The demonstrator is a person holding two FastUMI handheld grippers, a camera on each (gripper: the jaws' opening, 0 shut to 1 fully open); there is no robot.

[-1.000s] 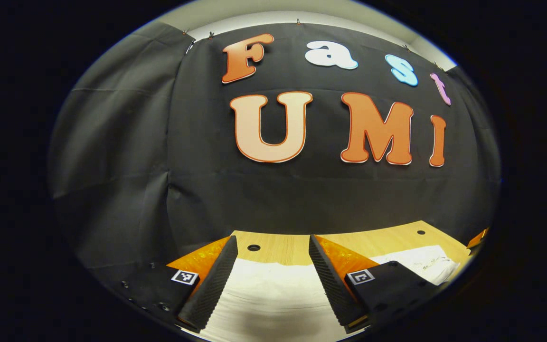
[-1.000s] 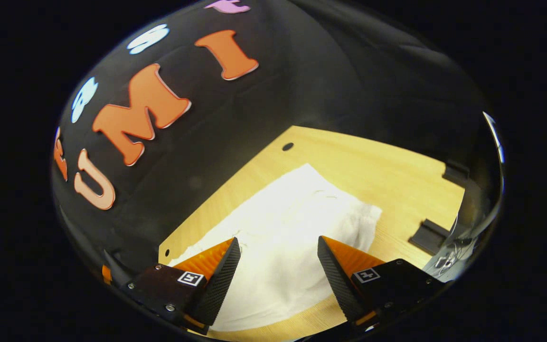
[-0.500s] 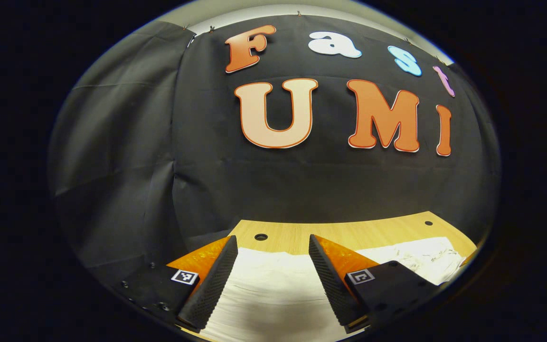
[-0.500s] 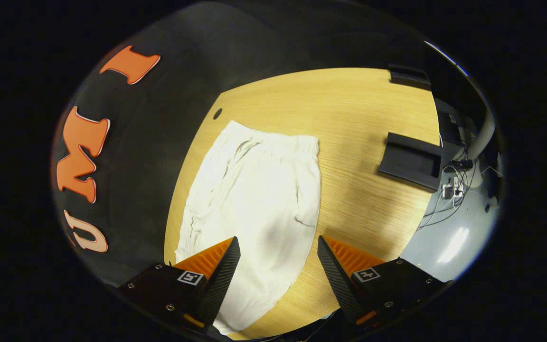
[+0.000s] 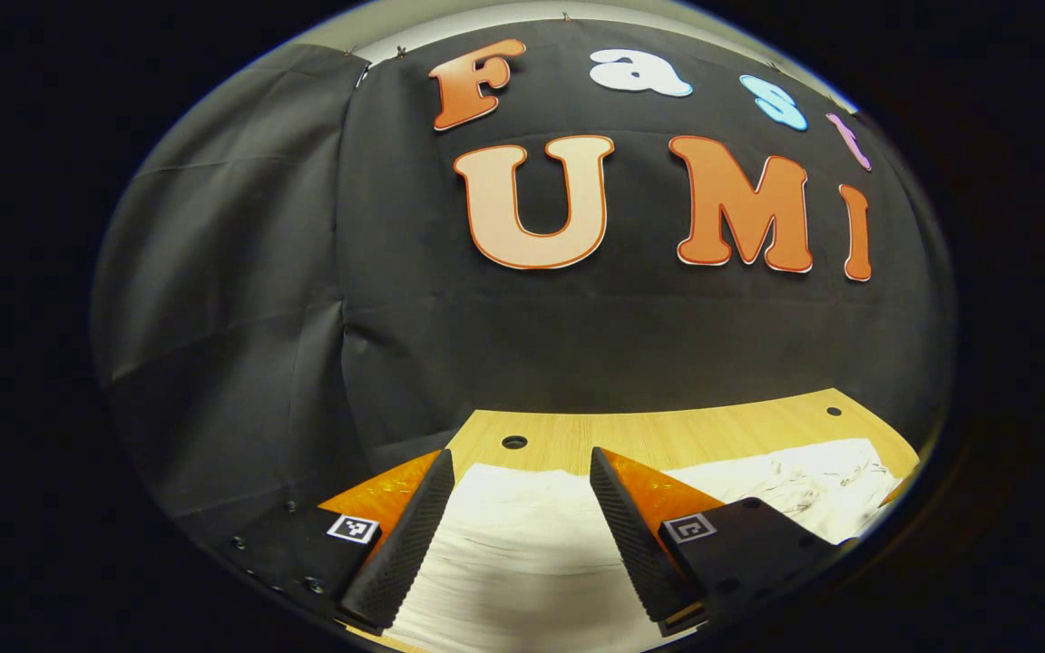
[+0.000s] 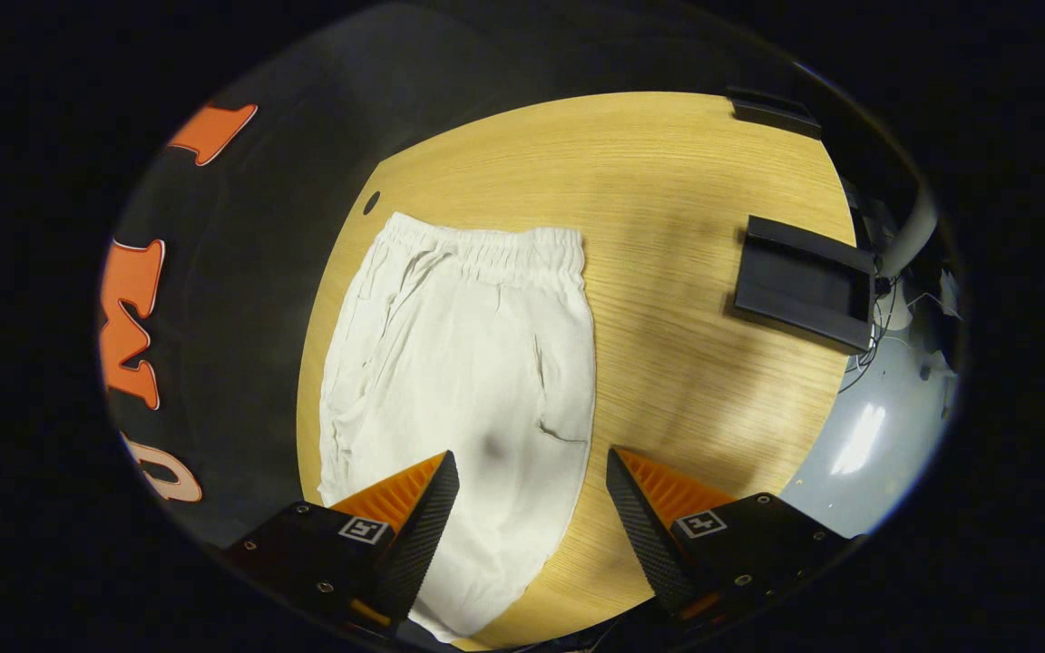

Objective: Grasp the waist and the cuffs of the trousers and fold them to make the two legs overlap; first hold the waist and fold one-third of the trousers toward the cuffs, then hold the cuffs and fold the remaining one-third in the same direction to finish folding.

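Overhead, the right gripper view looked down on the wooden table (image 6: 695,209), whose pale grain ran across most of the scene. On it lay the white trousers (image 6: 468,363), spread flat with the two legs already lying one over the other, the gathered waist (image 6: 495,258) at the far end near a small round hole (image 6: 371,202) in the tabletop. Well apart from the cloth, a black tray (image 6: 799,281) sat toward the table's edge, with a second black block (image 6: 772,111) beyond it. The right gripper (image 6: 532,472) hung above the leg end of the trousers, its fingers spread wide and holding nothing.

Lower down, the left gripper view skimmed along the table (image 5: 668,431) toward the black cloth wall (image 5: 577,345). The trousers (image 5: 522,535) stretched beneath the left gripper (image 5: 520,467), whose fingers also stood wide apart, empty, just above the fabric.
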